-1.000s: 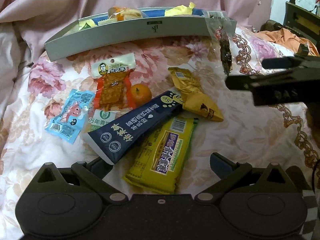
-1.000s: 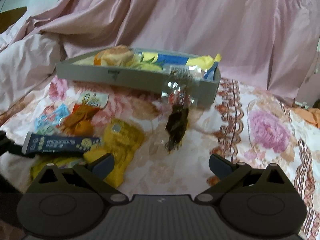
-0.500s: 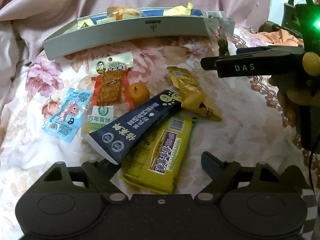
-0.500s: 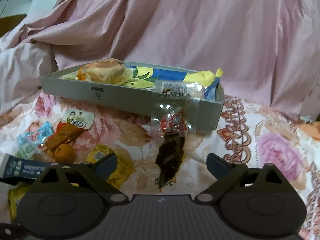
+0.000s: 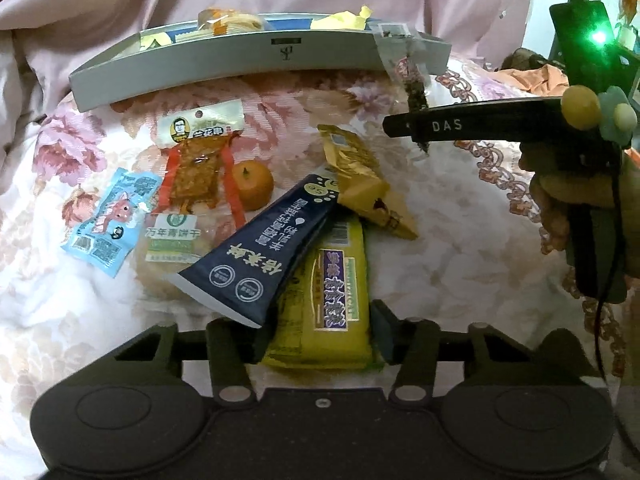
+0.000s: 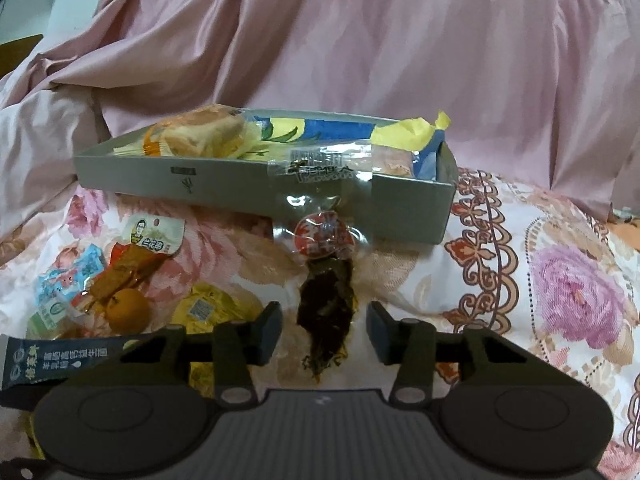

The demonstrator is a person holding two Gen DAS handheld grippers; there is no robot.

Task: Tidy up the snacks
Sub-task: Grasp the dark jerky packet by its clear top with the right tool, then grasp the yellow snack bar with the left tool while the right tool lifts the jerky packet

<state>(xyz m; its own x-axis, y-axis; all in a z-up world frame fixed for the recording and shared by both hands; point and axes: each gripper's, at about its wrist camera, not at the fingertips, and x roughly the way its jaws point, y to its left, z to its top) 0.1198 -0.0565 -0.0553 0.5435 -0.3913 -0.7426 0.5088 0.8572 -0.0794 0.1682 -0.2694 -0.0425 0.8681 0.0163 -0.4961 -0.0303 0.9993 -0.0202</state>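
My left gripper (image 5: 316,334) brackets the yellow bar (image 5: 324,280) and navy tube (image 5: 260,248), fingers parted. My right gripper (image 6: 323,330) straddles the clear dark-snack pouch (image 6: 324,248), unclosed; the grey tray (image 6: 224,188) sits at twelve o'clock.

Left gripper (image 5: 316,334): low in its own view, jaws parted, nothing clamped | Right gripper (image 6: 323,330): jaws parted, nothing clamped; from the left view its dark fingers (image 5: 460,124) reach in level from the right, a bare hand (image 5: 556,208) on its handle
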